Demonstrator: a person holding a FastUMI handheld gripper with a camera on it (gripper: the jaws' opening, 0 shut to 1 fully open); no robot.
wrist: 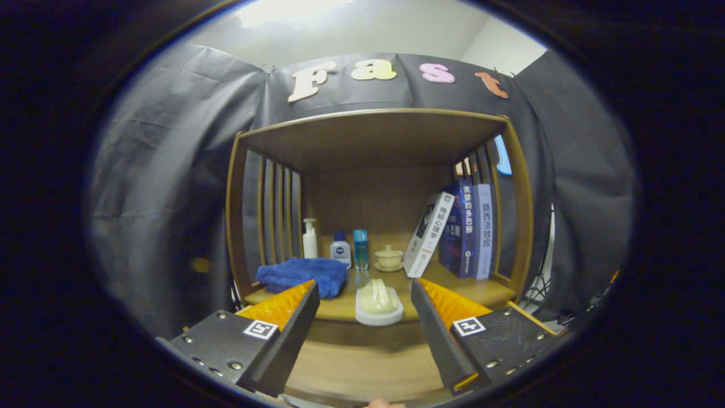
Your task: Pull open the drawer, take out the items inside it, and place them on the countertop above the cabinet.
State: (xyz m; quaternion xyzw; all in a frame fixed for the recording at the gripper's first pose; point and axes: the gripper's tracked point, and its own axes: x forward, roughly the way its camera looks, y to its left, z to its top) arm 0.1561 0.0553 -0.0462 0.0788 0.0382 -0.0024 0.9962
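My gripper (363, 290) is open, its fingers spread wide and pointing at the wooden cabinet. Between the fingertips, touching neither, a white dish with a pale yellow bar of soap (378, 300) rests at the front edge of the countertop (487, 290). Below that edge a band of plain wood (357, 362) runs between my fingers; I cannot tell whether it is the drawer's front or its inside.
Further back on the countertop lie a folded blue towel (303, 275), a white pump bottle (310, 239), a small white bottle (340, 248), a blue tube (361, 249), a lidded cup on a saucer (389, 258) and leaning books (461, 229). Slatted sides and a roof board (374, 133) enclose it.
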